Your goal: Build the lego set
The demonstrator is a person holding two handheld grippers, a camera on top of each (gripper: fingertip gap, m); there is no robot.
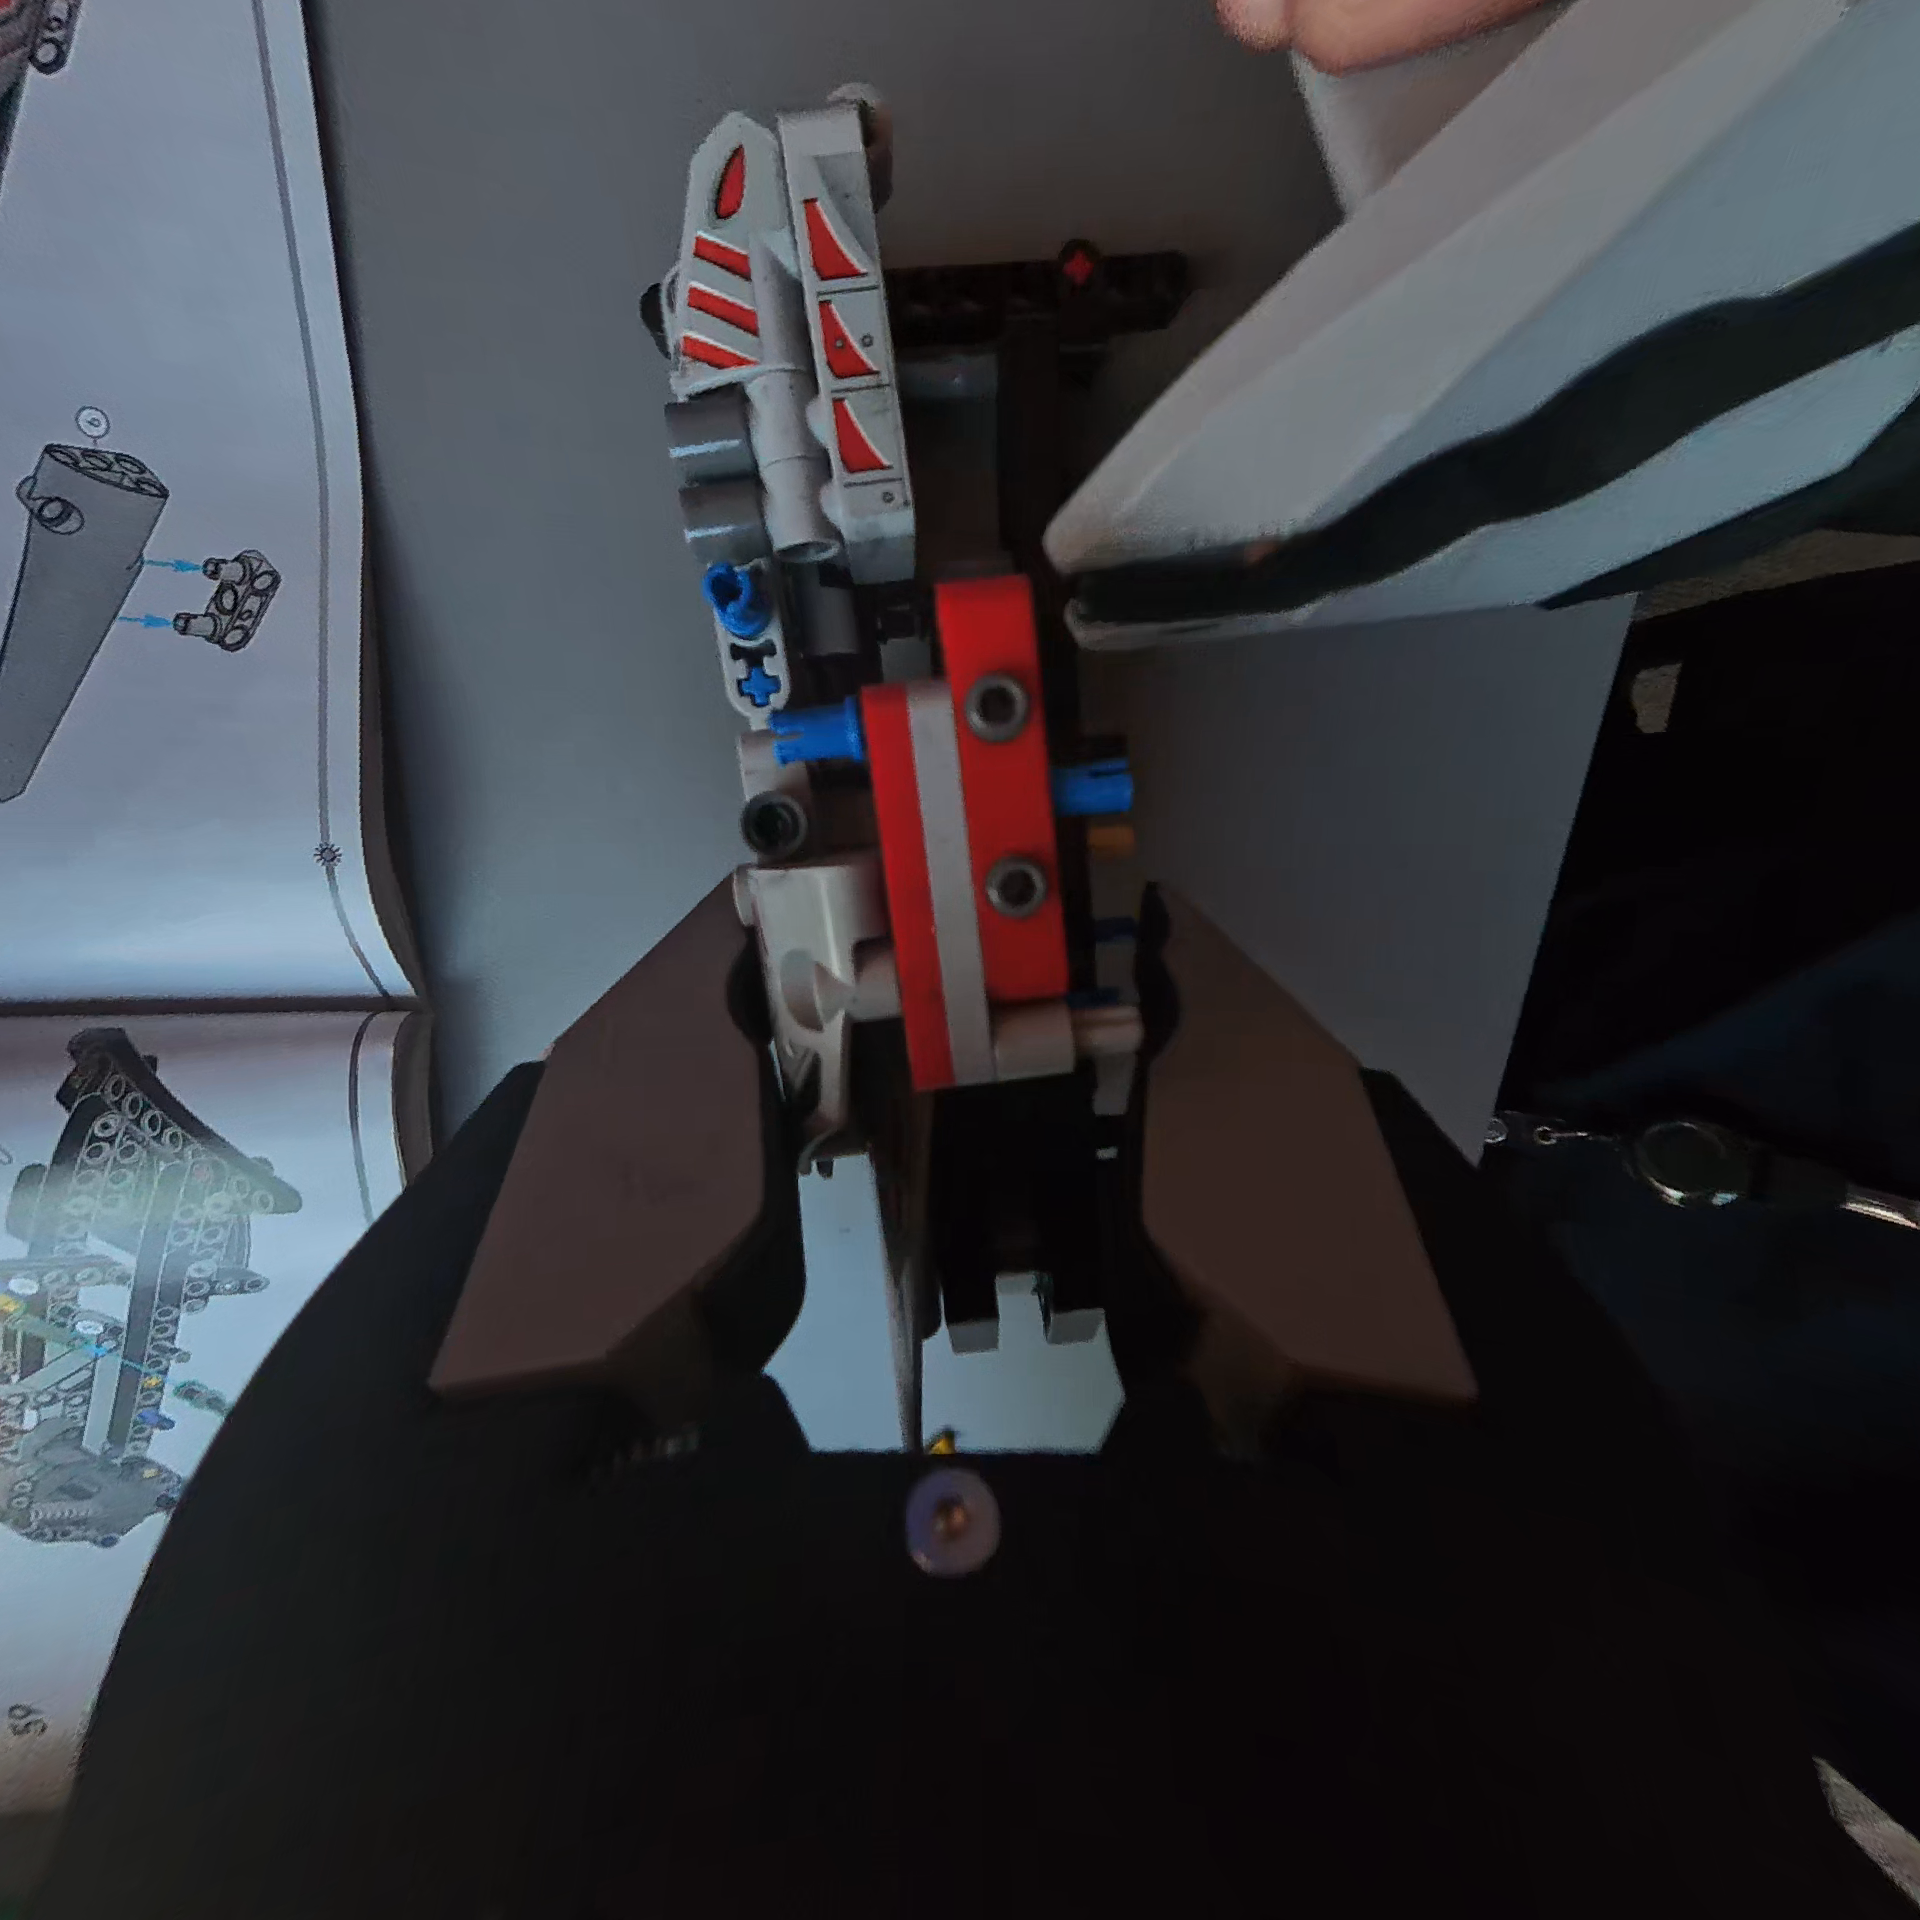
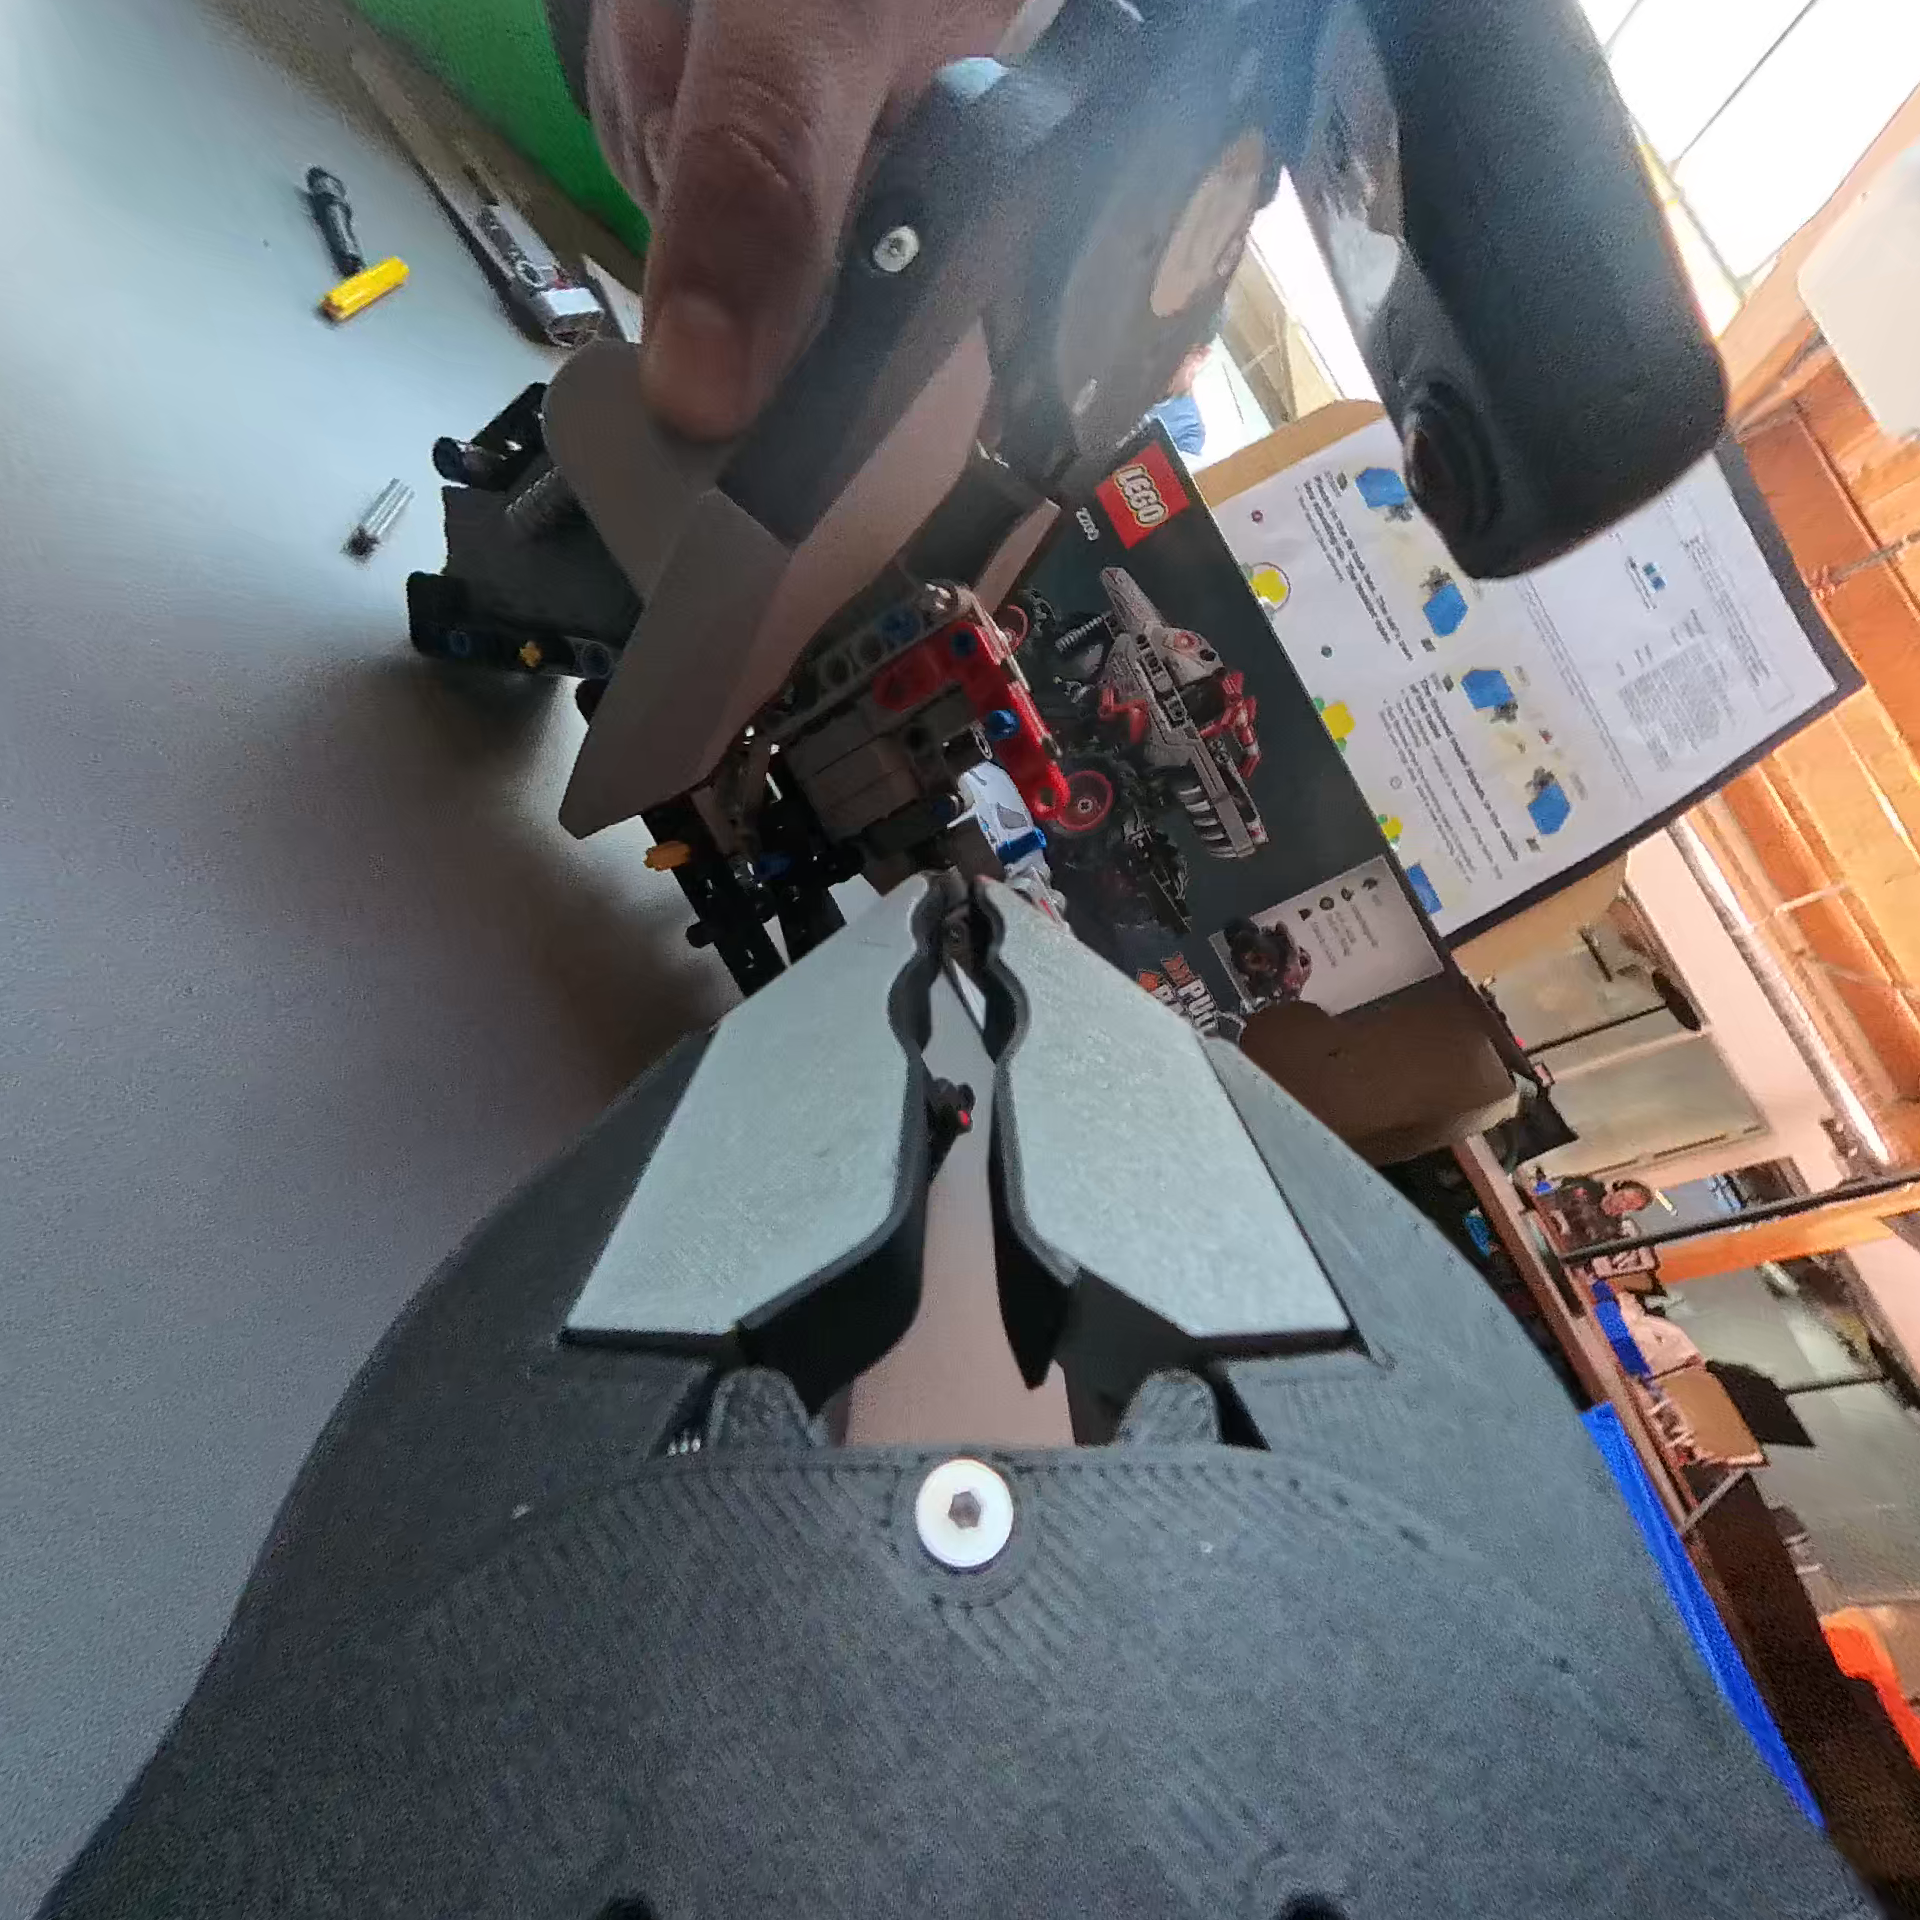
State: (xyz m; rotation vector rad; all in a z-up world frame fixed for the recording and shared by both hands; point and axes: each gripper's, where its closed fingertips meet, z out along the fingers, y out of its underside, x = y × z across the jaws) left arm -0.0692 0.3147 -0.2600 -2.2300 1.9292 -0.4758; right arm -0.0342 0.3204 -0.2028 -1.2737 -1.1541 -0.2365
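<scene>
- Two hand-held grippers are at work on one part-built model [image 1: 935, 727] of grey, red and black pieces with blue pins.
- Left gripper [image 1: 940, 997]: brown fingers [image 1: 644, 1143] are closed against both sides of the model's lower end and hold it clear of the grey table [image 1: 499, 520]. In the right wrist view the same gripper [image 2: 727, 665] comes in from above, with a person's thumb [image 2: 717, 260] resting on it.
- Model, upper end: grey panels with red stripes [image 1: 790, 332]; behind them a black beam [image 1: 1039, 286] lies crosswise. Middle: a red and grey block [image 1: 966, 852] with two round holes.
- Right gripper [image 2: 958, 894]: grey fingers [image 2: 769, 1164] are drawn nearly together, tips just beside the model's white and grey underside. Something thin and dark sits between the tips; whether it is gripped cannot be told. In the left wrist view this gripper [image 1: 1081, 597] reaches the model from the right, tips just beside the red block.
- Instruction booklet [image 1: 156, 727] lies open along the table's left edge in the left wrist view.
- Set box [image 2: 1226, 727] stands behind the model, with a printed sheet [image 2: 1538, 665] beside it.
- Loose items on the table's far part in the right wrist view: a yellow piece [image 2: 364, 288], a black piece [image 2: 332, 213] and a small grey piece [image 2: 379, 516], all well apart from the model.
</scene>
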